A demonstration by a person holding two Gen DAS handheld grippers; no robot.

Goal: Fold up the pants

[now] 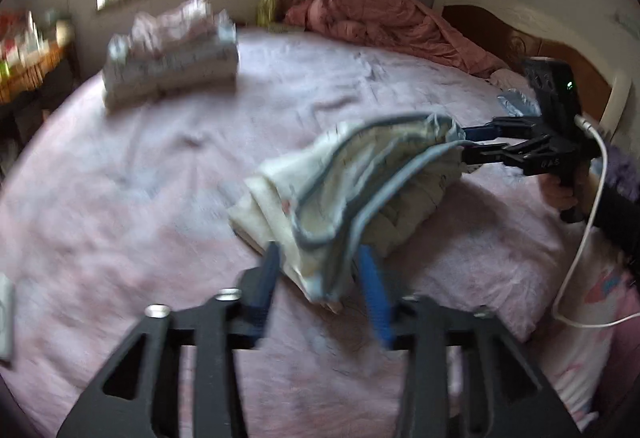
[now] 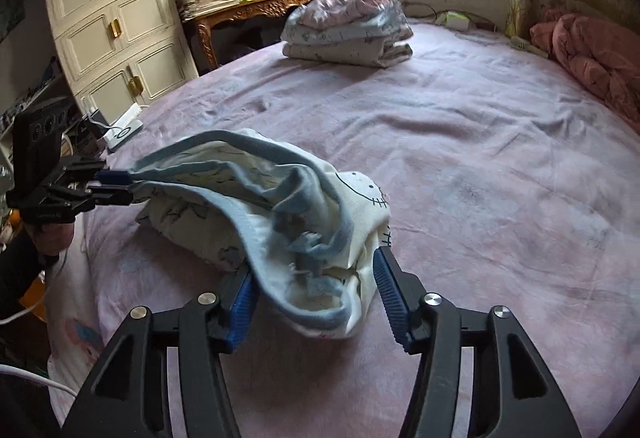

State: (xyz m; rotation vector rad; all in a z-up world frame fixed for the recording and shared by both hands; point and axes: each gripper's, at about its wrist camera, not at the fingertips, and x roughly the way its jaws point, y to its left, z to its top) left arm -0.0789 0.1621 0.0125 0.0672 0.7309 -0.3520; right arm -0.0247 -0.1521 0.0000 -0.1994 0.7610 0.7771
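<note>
Here, in the left wrist view, the cream pants point(image 1: 340, 190) with blue-grey trim lie bunched on the pink bed sheet point(image 1: 160, 178), one end lifted. The left gripper point(image 1: 320, 274) has its blue fingers point(image 1: 370, 278) spread on either side of the cloth; motion blur hides whether they press it. Across the bed, the right gripper point(image 1: 466, 146) pinches the waistband. A folded pile point(image 1: 172, 54) sits beyond.

In the right wrist view, the right gripper point(image 2: 316, 286) stands wide apart around the pants point(image 2: 272, 214), not clamping. The left gripper point(image 2: 116, 186) is closed on the trim edge.
</note>
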